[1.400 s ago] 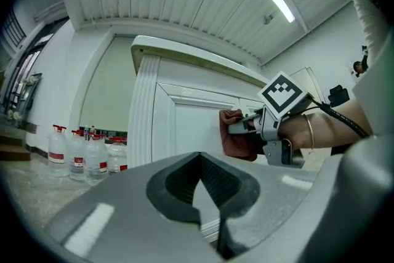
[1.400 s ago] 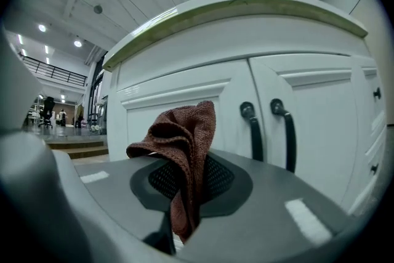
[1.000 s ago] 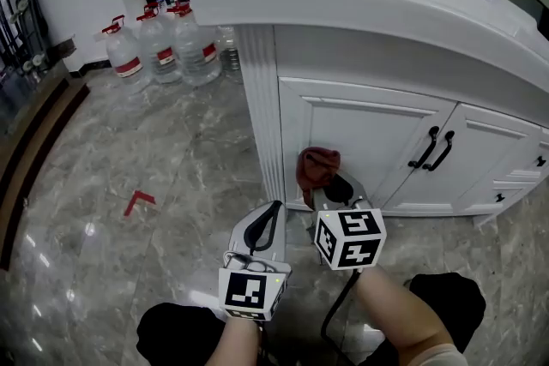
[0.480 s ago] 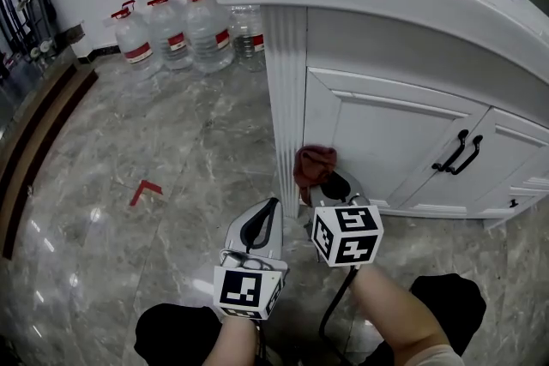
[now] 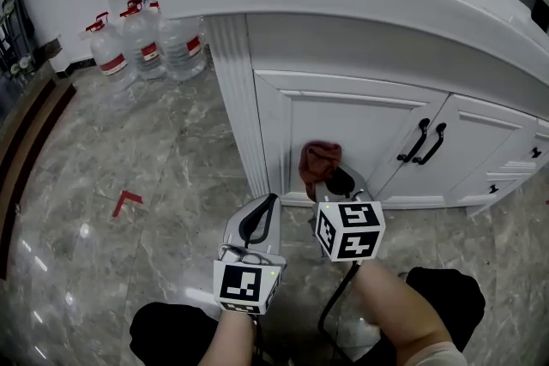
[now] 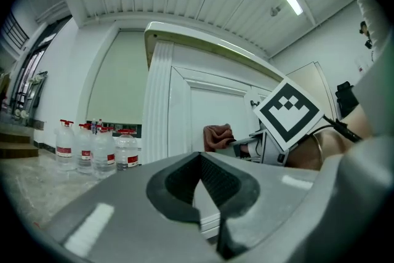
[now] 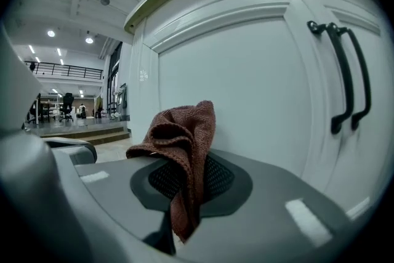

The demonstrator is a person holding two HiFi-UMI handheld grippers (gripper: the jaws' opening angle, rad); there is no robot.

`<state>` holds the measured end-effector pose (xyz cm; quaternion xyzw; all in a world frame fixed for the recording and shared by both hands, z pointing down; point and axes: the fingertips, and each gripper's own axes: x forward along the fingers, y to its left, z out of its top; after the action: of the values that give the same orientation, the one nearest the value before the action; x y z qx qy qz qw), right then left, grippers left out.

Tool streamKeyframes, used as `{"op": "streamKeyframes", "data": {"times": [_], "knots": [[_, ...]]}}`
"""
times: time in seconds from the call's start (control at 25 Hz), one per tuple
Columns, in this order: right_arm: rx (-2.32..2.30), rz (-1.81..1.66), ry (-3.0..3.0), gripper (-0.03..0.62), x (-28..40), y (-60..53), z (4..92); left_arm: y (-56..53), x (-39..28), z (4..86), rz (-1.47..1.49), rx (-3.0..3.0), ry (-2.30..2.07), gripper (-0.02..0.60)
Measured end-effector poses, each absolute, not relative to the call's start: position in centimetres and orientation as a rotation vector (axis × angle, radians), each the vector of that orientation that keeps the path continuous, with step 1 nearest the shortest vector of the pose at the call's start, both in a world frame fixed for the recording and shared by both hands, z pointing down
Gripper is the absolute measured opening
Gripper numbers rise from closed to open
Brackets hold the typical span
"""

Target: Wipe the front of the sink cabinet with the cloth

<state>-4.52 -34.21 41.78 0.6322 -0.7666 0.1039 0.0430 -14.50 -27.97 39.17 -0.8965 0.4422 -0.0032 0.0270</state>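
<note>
My right tongs pinch the cloth low at the left cabinet door; whether it touches, I can't tell. Left tongs are closed, empty, nearer me. I judge the wipe is barely begun; next, press in and sweep right.

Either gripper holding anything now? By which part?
Right gripper is shut on the red cloth, pinching a bunched fold; the rest sticks out ahead. Left gripper: shut, empty.

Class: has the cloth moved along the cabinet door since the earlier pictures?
Yes: the cloth has shifted right, away from the fluted corner post, toward the black handles.
</note>
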Motion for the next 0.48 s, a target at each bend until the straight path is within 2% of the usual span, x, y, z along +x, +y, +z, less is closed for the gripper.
{"op": "streamKeyframes", "data": {"times": [0.48], "knots": [[2.091,0.298,-2.128,0.080,5.4,-31.2,42.5,-27.4,-10.2,38.6,0.032,-2.814,1.285,0.000]]}}
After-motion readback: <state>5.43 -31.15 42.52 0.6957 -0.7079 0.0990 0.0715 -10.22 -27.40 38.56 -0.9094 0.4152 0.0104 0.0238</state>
